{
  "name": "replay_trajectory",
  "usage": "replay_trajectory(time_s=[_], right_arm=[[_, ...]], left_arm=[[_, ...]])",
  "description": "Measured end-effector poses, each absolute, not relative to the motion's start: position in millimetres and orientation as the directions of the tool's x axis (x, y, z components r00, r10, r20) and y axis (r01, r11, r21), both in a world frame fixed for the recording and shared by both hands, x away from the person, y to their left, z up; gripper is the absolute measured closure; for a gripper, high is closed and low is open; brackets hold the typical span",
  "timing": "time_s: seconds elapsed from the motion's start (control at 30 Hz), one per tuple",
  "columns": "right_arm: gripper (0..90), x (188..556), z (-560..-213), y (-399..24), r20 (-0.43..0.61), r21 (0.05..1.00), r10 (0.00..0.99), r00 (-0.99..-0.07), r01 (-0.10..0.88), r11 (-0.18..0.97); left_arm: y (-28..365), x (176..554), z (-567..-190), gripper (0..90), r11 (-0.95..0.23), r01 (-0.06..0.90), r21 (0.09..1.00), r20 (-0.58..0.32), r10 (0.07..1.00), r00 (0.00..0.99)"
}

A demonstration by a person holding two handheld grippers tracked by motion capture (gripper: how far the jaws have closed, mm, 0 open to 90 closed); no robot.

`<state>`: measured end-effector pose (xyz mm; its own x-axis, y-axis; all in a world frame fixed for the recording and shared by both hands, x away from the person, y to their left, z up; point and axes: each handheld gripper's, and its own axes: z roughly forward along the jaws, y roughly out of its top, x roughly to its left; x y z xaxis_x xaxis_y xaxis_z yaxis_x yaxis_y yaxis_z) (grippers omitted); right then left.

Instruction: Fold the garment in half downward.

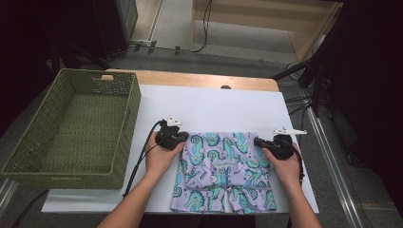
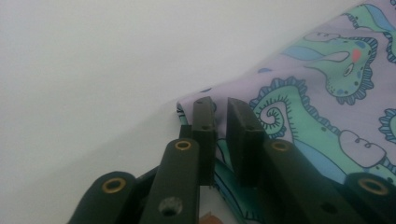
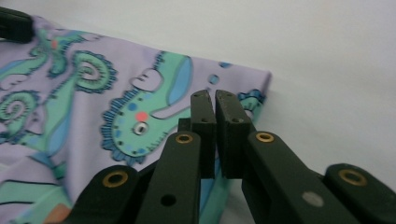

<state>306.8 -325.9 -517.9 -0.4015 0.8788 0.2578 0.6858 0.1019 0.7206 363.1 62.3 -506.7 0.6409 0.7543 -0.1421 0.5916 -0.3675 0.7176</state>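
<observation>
The work in hand looks like folding the seahorse-print garment (image 1: 222,171), which lies flat on the white sheet covering the bench (image 1: 214,102), towards the near edge, with the green woven basket (image 1: 76,128) well to its left and empty.

Taking the garment as the landmark: the left gripper (image 1: 183,139) sits at its far left corner. In the left gripper view the jaws stand narrow, with a slim gap between them, pinching the corner of cloth (image 2: 205,100); the fabric edge shows just beyond the tips. The right gripper (image 1: 259,141) sits at the garment's far right corner, jaws nearly together on the cloth there (image 3: 259,81).

To do this step well, I judge both grips should take all layers at the corner, not just the top one, or the fold will slew. Lift both corners evenly and together, keeping the far edge taut between the grippers, then carry it towards the near hem in one level sweep. A shallow bite could slip free mid-fold.
</observation>
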Motion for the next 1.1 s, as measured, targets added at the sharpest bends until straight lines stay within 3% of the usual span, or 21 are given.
replay_trajectory(time_s=[0.13, 0.27, 0.47, 0.53, 0.73, 0.8, 1.1], right_arm=[[75.6, 310.3, -517.6, -334.8, 0.303, 0.737, 0.881, -0.364, 0.675, 0.026], [59.6, 320.9, -515.8, -332.2, 0.272, 0.749, 0.891, -0.363, 0.662, 0.041], [51.5, 336.9, -524.7, -326.4, 0.23, 0.719, 0.91, -0.344, 0.691, 0.079], [52.7, 338.3, -526.1, -326.5, 0.227, 0.714, 0.912, -0.34, 0.696, 0.081], [80.1, 337.0, -526.1, -321.5, 0.217, 0.711, 0.893, -0.393, 0.691, 0.131], [83.7, 336.5, -525.1, -321.6, 0.224, 0.719, 0.889, -0.399, 0.683, 0.126], [84.4, 351.8, -502.2, -314.0, 0.224, 0.801, 0.884, -0.41, 0.595, 0.073]], left_arm=[[66.5, 365.7, -502.8, 66.6, -0.325, 0.598, 0.732, -0.14, 0.788, 0.6], [68.8, 373.4, -503.9, 54.7, -0.295, 0.632, 0.716, -0.164, 0.81, 0.563], [65.7, 376.6, -506.5, 53.4, -0.303, 0.648, 0.699, -0.171, 0.809, 0.562], [64.6, 375.8, -507.0, 58.4, -0.311, 0.645, 0.698, -0.174, 0.799, 0.575], [62.3, 373.5, -507.7, 85.3, -0.33, 0.642, 0.692, -0.215, 0.755, 0.619], [64.0, 373.4, -505.2, 87.3, -0.338, 0.633, 0.697, -0.2, 0.755, 0.624], [74.2, 397.5, -481.3, 87.7, -0.286, 0.608, 0.74, -0.162, 0.802, 0.574]])
